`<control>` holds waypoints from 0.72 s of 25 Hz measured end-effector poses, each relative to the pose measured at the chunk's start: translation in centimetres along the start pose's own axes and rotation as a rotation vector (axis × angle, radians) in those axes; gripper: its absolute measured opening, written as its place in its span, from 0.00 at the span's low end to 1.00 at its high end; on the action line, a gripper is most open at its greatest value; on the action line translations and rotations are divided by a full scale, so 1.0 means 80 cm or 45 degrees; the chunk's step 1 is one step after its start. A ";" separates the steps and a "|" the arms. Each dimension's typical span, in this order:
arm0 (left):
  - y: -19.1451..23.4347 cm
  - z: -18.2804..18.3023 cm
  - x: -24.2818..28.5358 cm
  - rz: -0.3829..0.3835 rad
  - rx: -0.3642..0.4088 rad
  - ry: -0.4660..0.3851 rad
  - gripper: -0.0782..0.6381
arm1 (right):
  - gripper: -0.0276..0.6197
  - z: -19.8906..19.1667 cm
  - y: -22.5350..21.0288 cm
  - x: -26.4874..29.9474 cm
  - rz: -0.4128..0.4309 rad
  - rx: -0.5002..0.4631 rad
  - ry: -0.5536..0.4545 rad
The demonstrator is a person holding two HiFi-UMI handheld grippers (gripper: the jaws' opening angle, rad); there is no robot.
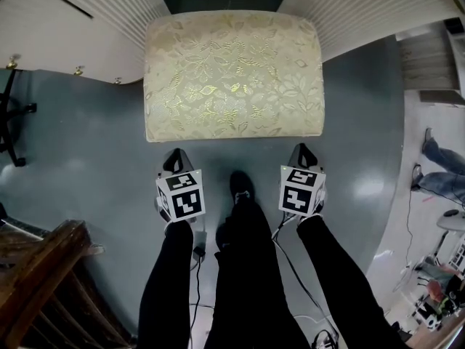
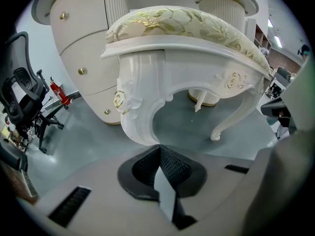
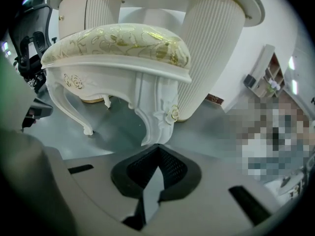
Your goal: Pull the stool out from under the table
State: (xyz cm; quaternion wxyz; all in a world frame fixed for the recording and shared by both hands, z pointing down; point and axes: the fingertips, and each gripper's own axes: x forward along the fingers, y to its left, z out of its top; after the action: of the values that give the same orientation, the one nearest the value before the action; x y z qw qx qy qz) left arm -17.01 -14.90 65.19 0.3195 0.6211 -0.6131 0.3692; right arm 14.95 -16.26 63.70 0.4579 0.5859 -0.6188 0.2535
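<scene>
- Left tool [image 1: 177,154] closed, empty, tips at the stool's [image 1: 232,75] near-left leg [image 2: 140,107].
- Right tool [image 1: 303,151] closed, empty, tips at the near-right leg [image 3: 157,113].
- Stool's far edge lies by the table [image 1: 94,20].

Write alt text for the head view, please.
From above, a cream, floral-topped stool stands on grey floor, its far edge at a white table. The left gripper and right gripper, both shut, point at its near side.

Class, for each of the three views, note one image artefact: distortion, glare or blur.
Head view: glare patches on the glossy grey floor. Left gripper view: fisheye bows the cream gold-patterned upholstered stool, dark corners. Right gripper view: mosaic patch overlaid at right.
</scene>
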 end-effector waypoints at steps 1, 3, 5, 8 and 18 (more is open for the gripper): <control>0.001 0.001 0.000 0.002 -0.001 0.000 0.12 | 0.05 0.001 0.001 -0.001 0.006 0.003 -0.005; 0.003 0.003 0.000 0.004 -0.002 -0.002 0.12 | 0.05 0.003 0.004 -0.003 0.023 0.005 -0.013; 0.004 0.004 0.001 0.006 -0.003 -0.006 0.12 | 0.05 0.002 0.007 -0.003 0.041 0.013 -0.007; 0.005 0.001 0.000 0.007 -0.014 0.003 0.12 | 0.05 -0.002 0.010 -0.004 0.056 0.025 0.007; 0.005 -0.002 -0.003 0.001 -0.040 0.026 0.12 | 0.05 0.001 0.016 -0.007 0.091 -0.033 0.018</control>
State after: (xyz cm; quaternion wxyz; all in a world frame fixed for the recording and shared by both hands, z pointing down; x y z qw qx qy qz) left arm -17.45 -14.68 65.06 0.3354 0.6119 -0.6157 0.3661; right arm 13.67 -15.85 63.46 0.4605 0.5556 -0.6392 0.2659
